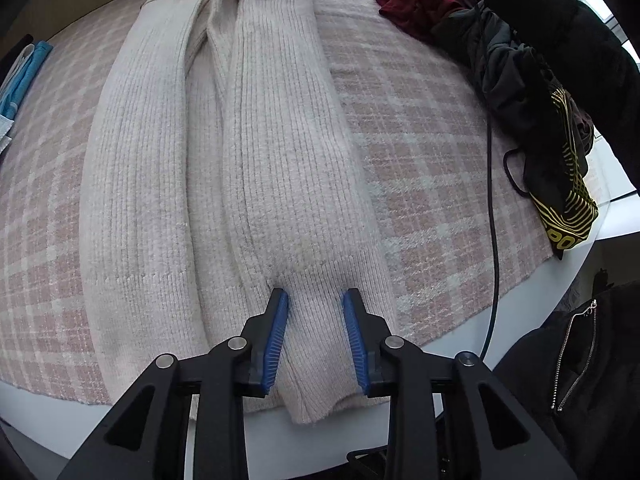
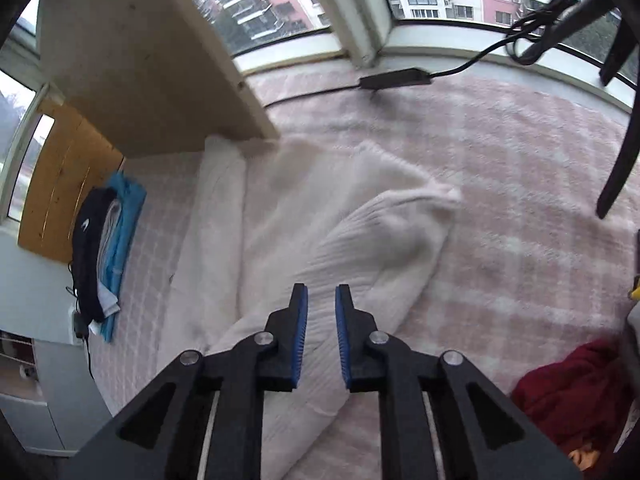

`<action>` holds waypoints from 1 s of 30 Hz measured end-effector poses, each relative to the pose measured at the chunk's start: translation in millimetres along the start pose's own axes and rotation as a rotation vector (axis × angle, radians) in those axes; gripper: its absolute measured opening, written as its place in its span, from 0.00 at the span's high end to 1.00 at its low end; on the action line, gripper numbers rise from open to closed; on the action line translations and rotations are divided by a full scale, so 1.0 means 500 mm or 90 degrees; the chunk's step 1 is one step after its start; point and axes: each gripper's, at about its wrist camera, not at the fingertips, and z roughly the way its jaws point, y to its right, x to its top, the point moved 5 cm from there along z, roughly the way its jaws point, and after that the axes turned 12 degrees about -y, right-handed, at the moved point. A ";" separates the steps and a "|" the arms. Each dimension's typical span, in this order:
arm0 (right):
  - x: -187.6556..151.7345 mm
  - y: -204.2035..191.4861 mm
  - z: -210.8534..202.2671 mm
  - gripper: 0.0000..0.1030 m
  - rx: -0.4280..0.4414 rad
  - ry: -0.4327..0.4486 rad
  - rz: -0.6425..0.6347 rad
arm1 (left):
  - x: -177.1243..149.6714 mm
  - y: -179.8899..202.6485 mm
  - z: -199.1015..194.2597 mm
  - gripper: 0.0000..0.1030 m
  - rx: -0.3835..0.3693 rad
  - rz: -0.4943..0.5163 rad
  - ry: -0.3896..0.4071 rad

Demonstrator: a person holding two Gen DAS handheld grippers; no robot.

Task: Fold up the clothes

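the cream ribbed knit sweater (image 1: 224, 160) lies lengthwise on the pink plaid cover (image 1: 420, 128), its sides already turned in to make a long narrow strip, with the hem end hanging slightly over the near edge of the surface. the left gripper (image 1: 315, 340) stands over that hem end with its blue pads apart and a ridge of knit between them, not visibly pinched. in the right wrist view, which is blurred, the right gripper (image 2: 321, 336) hovers over a sleeve or folded flap of the sweater (image 2: 360, 240), its jaws slightly apart with nothing clamped. off to the sides sit a dark red garment (image 1: 416, 10), a heap of black clothing (image 1: 520, 80) with a black cable (image 1: 493, 208) running past it, and folded blue items (image 1: 20, 76). the likely risk: thick knit could slip from a shallow pinch when the hem is lifted, and the turned-in sides could spring open; a lopsided lift by one claw alone would skew the fold, and the overhanging hem could drag the strip off the edge.
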 end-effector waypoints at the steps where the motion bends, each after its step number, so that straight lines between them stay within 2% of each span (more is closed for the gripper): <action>1: -0.006 -0.022 0.012 0.72 0.011 -0.014 -0.002 | -0.001 0.000 -0.001 0.71 0.001 0.001 0.000; 3: -0.014 -0.061 0.035 0.67 0.045 -0.047 -0.001 | -0.001 0.000 -0.002 0.71 0.002 0.003 -0.001; 5: -0.020 -0.092 0.059 0.67 0.061 -0.081 0.004 | 0.000 -0.001 -0.003 0.71 0.003 0.004 -0.001; 6: -0.021 -0.102 0.074 0.67 0.035 -0.096 -0.002 | 0.000 -0.001 -0.004 0.71 0.003 0.004 -0.002; 8: -0.023 -0.109 0.098 0.67 -0.054 -0.110 -0.020 | -0.005 -0.001 -0.003 0.71 0.004 0.005 -0.001; 9: -0.024 -0.110 0.104 0.67 -0.063 -0.114 -0.022 | -0.011 -0.001 -0.002 0.70 0.005 0.007 0.000; 16: -0.039 -0.108 0.103 0.67 -0.046 -0.118 -0.015 | -0.006 0.012 0.007 0.69 -0.001 0.008 0.009; 17: -0.038 -0.109 0.108 0.69 -0.047 -0.114 -0.020 | -0.006 0.012 0.008 0.69 -0.001 0.010 0.009; 19: -0.039 -0.107 0.126 0.87 -0.046 -0.115 -0.027 | -0.006 0.014 0.007 0.69 0.000 0.012 0.009; 22: -0.042 -0.113 0.131 0.92 -0.038 -0.096 -0.037 | -0.015 0.007 -0.002 0.69 -0.001 0.015 0.008; 24: -0.047 -0.135 0.120 0.93 -0.022 -0.063 -0.070 | -0.016 0.006 -0.003 0.69 -0.002 0.015 0.008; 26: -0.052 -0.164 0.123 0.93 -0.052 -0.059 -0.137 | -0.017 0.005 -0.005 0.68 -0.004 0.017 0.008; 27: -0.054 -0.176 0.125 0.89 -0.065 -0.061 -0.167 | -0.018 0.004 -0.006 0.68 -0.004 0.017 0.007; 30: -0.045 -0.150 0.120 0.78 -0.059 -0.084 -0.155 | -0.022 0.001 -0.010 0.67 -0.006 0.020 0.005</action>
